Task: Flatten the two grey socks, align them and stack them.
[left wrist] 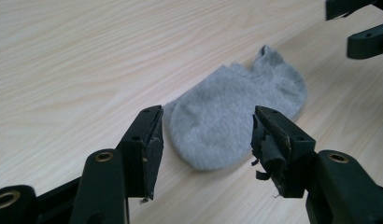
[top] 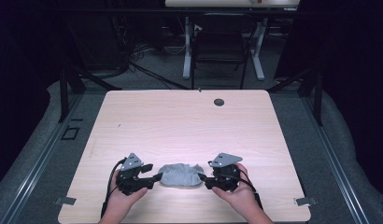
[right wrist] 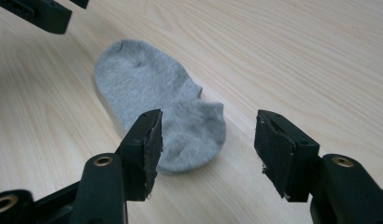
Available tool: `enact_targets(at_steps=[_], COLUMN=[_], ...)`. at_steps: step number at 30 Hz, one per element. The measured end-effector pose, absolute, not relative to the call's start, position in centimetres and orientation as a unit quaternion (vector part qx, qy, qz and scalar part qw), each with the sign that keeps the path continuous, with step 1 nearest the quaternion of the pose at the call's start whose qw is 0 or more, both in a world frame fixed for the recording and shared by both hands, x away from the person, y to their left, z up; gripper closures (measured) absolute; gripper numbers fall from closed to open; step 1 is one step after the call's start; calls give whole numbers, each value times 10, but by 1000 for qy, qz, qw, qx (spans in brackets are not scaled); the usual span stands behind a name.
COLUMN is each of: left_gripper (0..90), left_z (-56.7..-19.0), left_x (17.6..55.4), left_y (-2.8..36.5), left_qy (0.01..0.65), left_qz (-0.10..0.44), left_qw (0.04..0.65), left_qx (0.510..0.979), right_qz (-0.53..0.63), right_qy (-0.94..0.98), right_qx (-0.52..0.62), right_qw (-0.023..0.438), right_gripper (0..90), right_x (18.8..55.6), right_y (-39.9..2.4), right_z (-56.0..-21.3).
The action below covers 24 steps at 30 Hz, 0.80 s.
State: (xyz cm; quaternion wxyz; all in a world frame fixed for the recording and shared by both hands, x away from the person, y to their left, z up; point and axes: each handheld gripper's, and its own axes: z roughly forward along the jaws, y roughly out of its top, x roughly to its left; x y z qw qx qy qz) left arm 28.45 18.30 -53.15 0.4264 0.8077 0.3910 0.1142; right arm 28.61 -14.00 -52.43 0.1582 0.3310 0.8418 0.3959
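Our left gripper (top: pixel 158 177) and right gripper (top: pixel 202 178) are both let go, wide beside the grey sock (top: pixel 181 174). A worn pad might snag it.

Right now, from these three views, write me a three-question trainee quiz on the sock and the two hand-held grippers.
1. True or false: the left hand-held gripper is clamped on the grey sock.
2. The sock lies on: A) a metal tray, B) the wooden table, C) a chair.
3. In the high view, where does the sock lie relative to the left gripper and the right hand-held gripper?

Key:
1. False. Its jaws stand open with nothing pressed between them.
2. B
3. Between them, near the table's front edge; both sets of open jaws point toward it.
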Motion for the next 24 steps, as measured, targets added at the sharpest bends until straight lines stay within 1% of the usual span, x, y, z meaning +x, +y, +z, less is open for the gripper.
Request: enact_targets(at_steps=[7,12,18,24], left_gripper=[440,438,438,438], left_z=[-535,-545,-554,-558], left_x=[273,266,268,271], left_y=[205,219,229,234], left_qy=[402,415,427,439], left_qz=[120,127,145,140], left_qw=[418,406,390,390], left_qx=[806,804,803,797], right_qz=[381,381,392,384], right_qy=[842,838,833,836], right_qx=[340,353,351,354], right_qw=[171,167,172,170], right_gripper=[412,412,413,414], right_x=[271,265,261,262], right_y=[-160,-170,-174,-175], right_z=[-529,-535,-544,-554])
